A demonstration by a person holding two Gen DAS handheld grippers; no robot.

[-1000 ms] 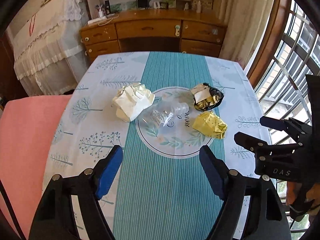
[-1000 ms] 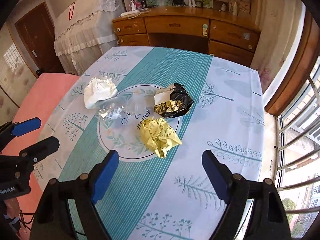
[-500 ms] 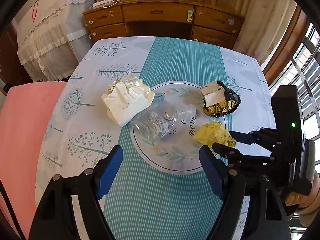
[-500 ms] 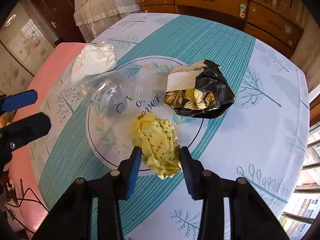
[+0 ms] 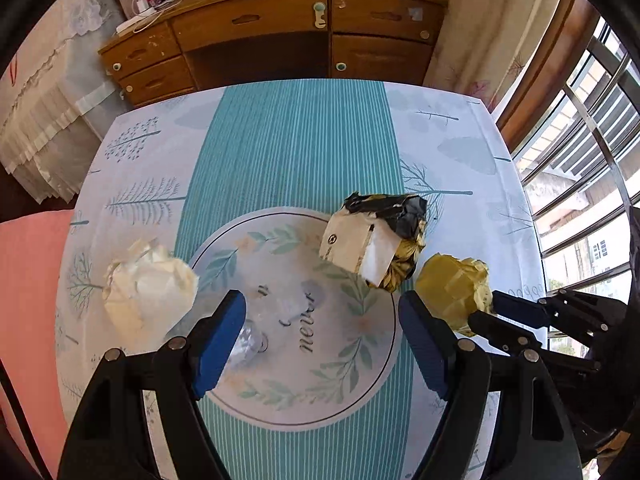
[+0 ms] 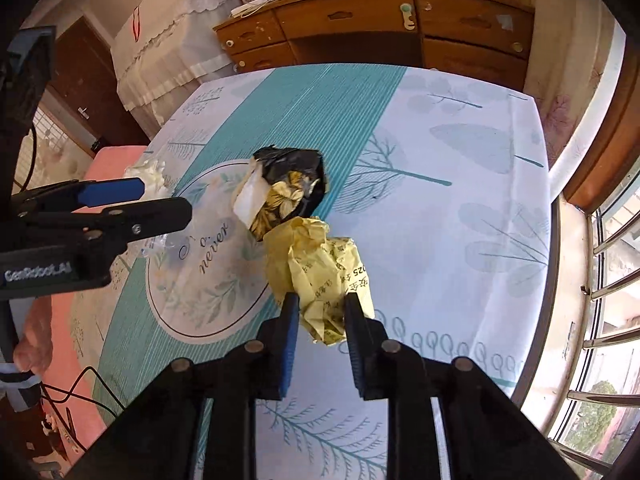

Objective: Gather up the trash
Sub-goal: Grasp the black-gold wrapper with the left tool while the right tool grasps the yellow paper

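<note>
Now much nearer the trash than a second ago. Right tongs (image 6: 318,312), then wide and hanging back from the pile, now narrowed round the yellow paper wad (image 6: 320,272) and closing at this moment, pads against both flanks of the wad near its near end. Means first pick of the collection is under way; wad looks about secured but not yet carried anywhere. No bin or bag in either view.

Left tongs (image 5: 320,340) wide open, holding nothing, pointing steeply down over the printed ring in the middle of the counter (image 5: 288,152). Clear plastic bottle (image 5: 272,312) lying between the two blue pads, left pad at or just over its near end; contact not certain, plastic blurred and see-through. Likely the next grab.

Also on the counter: cream crumpled paper (image 5: 148,288) to the left of the bottle, just beside it. Black-and-gold wrapper with a white card (image 5: 376,240) farther back and right, touching or nearly touching the yellow wad.

Risk, as a guess: wad soft, grip low on one end, could slip on lifting.
</note>
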